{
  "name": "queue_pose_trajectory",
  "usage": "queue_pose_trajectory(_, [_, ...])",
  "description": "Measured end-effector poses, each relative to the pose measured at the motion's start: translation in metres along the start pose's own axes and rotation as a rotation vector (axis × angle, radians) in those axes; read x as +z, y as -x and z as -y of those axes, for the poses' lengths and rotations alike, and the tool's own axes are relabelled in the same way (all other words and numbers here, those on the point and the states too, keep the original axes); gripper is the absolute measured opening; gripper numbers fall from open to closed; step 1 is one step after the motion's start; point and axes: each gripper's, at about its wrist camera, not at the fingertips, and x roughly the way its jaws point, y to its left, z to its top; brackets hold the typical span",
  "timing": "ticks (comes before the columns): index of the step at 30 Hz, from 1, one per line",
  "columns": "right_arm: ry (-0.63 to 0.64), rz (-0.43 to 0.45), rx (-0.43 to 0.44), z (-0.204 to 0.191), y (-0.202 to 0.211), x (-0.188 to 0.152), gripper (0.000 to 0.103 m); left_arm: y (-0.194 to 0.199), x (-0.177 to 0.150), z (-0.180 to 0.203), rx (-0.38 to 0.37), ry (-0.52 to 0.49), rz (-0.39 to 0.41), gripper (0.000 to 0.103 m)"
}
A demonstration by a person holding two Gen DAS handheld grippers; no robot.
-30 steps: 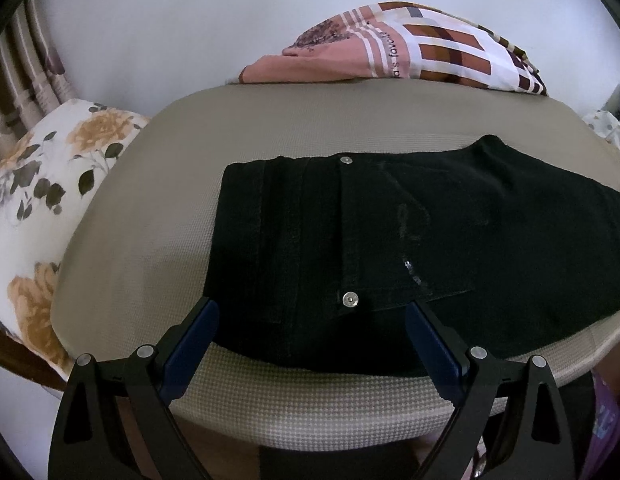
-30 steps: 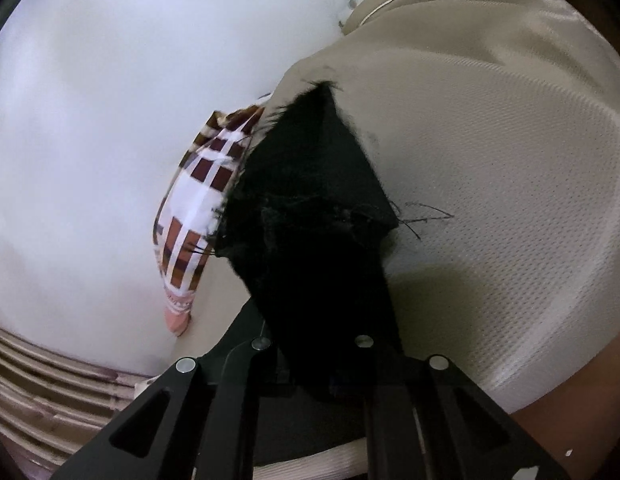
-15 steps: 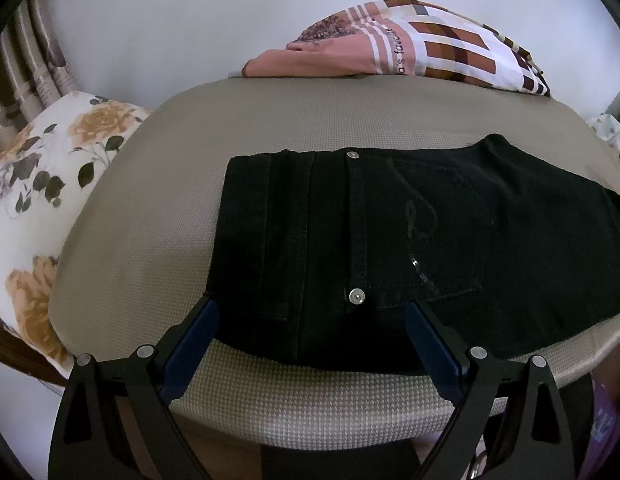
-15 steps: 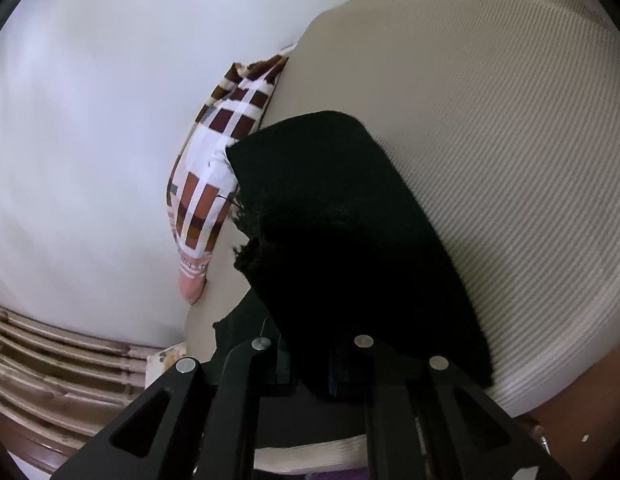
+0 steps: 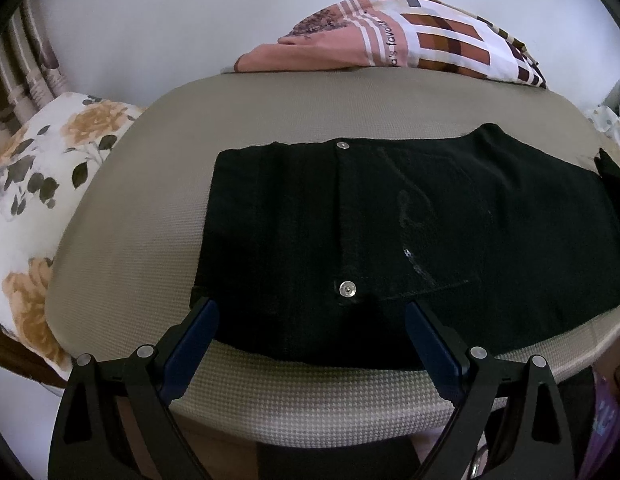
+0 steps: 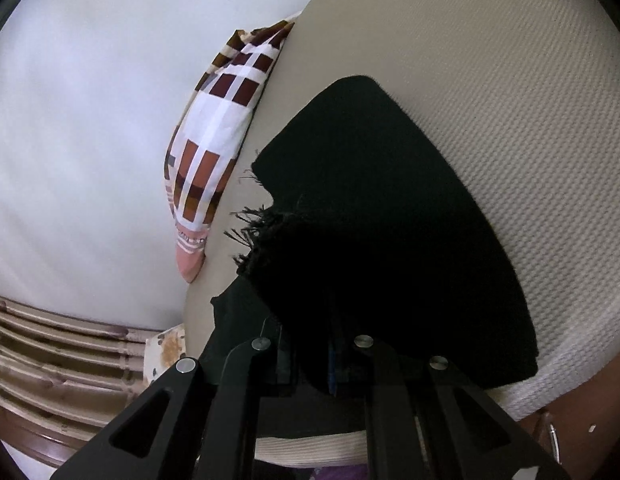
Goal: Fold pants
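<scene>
Black pants (image 5: 389,232) lie flat on a beige cushion (image 5: 158,216), waistband to the left, two silver rivets showing. My left gripper (image 5: 310,320) is open and empty, its blue-padded fingers (image 5: 190,344) hovering over the near edge of the waist. In the right wrist view my right gripper (image 6: 313,360) is shut on the frayed leg end of the pants (image 6: 373,240), holding it lifted and draped back over the rest of the leg on the cushion (image 6: 509,80).
A checked pink and brown cloth (image 5: 409,40) lies at the cushion's far edge; it also shows in the right wrist view (image 6: 214,152). A floral pillow (image 5: 34,184) lies left of the cushion. A white wall stands behind.
My right gripper has carried the leg end further over the pants, and the folded flap now looks larger and flatter. My left gripper has barely moved.
</scene>
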Motion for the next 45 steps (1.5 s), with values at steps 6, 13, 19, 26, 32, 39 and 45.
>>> queue_pose_trajectory(6, [0.018, -0.033, 0.015, -0.013, -0.019, -0.007, 0.012, -0.001, -0.001, 0.003, -0.002, -0.011, -0.007, 0.094])
queue_pose_trajectory(13, [0.048, -0.109, 0.034, -0.035, -0.051, -0.029, 0.011, -0.002, -0.002, 0.005, -0.004, -0.02, -0.011, 0.094])
queue_pose_trajectory(19, [0.068, -0.179, 0.07, -0.052, -0.076, -0.05, 0.012, -0.005, -0.002, 0.006, -0.011, -0.022, -0.023, 0.094])
queue_pose_trajectory(26, [0.1, -0.262, 0.101, -0.073, -0.107, -0.075, 0.012, -0.006, -0.003, 0.006, -0.019, -0.015, -0.033, 0.094])
queue_pose_trajectory(32, [0.119, -0.313, 0.098, -0.08, -0.126, -0.094, 0.012, -0.008, -0.003, 0.004, -0.025, -0.005, -0.042, 0.094])
queue_pose_trajectory(39, [0.137, -0.326, 0.096, -0.088, -0.134, -0.098, 0.013, -0.009, -0.004, 0.007, -0.026, -0.016, -0.046, 0.094])
queue_pose_trajectory(45, [0.172, -0.346, 0.093, -0.098, -0.144, -0.102, 0.013, -0.009, -0.005, 0.009, -0.025, -0.023, -0.049, 0.094])
